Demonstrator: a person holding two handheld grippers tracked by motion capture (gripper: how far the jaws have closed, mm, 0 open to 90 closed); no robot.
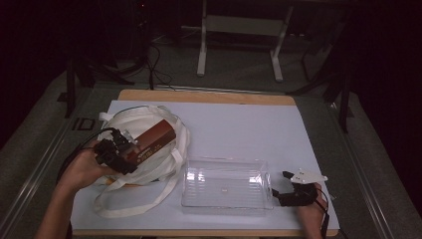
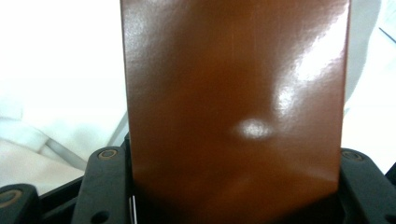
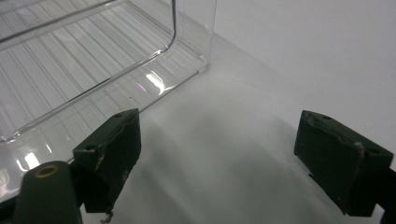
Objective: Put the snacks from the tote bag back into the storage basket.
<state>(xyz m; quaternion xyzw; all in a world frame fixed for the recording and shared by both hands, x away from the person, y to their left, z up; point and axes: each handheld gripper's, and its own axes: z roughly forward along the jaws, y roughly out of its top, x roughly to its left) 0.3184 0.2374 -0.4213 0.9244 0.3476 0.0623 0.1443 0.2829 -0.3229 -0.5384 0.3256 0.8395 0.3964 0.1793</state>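
The left tongs [image 1: 130, 149] pinch a brown box [image 1: 155, 140] above the white tote bag [image 1: 144, 119], while the right tongs [image 1: 281, 186] rest spread beside the clear tray [image 1: 226, 172].

The box [image 2: 233, 107] is cut off by the top edge in the left gripper view; its print [image 1: 149, 152] beside the bag [image 1: 144, 124] is too small to read; the bin [image 3: 70, 70] runs off-frame.
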